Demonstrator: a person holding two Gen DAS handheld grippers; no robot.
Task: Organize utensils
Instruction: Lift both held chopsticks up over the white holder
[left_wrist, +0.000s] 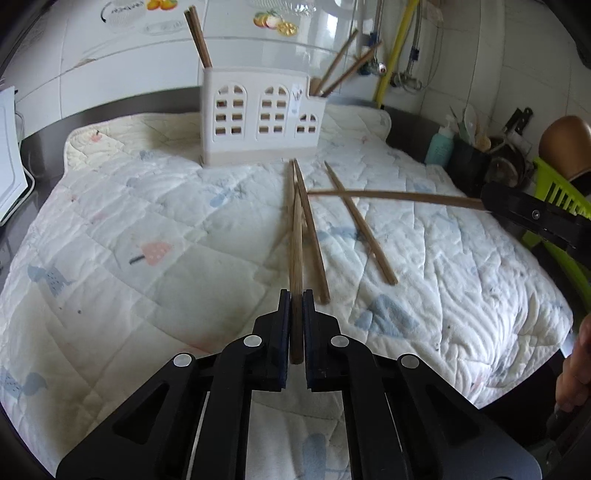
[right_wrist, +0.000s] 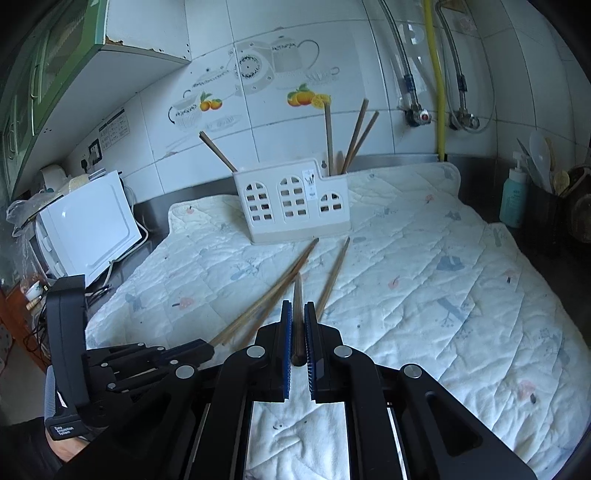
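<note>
A chopstick (left_wrist: 296, 236) is clamped in the left gripper (left_wrist: 296, 295), another (right_wrist: 297, 295) in the right gripper (right_wrist: 298, 306), both jaws closed on wood. Each should be tipped upright and lowered into the holder (right_wrist: 295, 201) at the quilt's (right_wrist: 461, 295) far edge, kept clear of sticks already standing there. Two chopsticks (left_wrist: 360, 225) are left lying.

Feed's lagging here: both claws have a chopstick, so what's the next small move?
Probably lift the right claw and carry its chopstick to the holder: it is shut on the stick, which already hangs above the quilt, and three sticks stand in the right slot.
</note>
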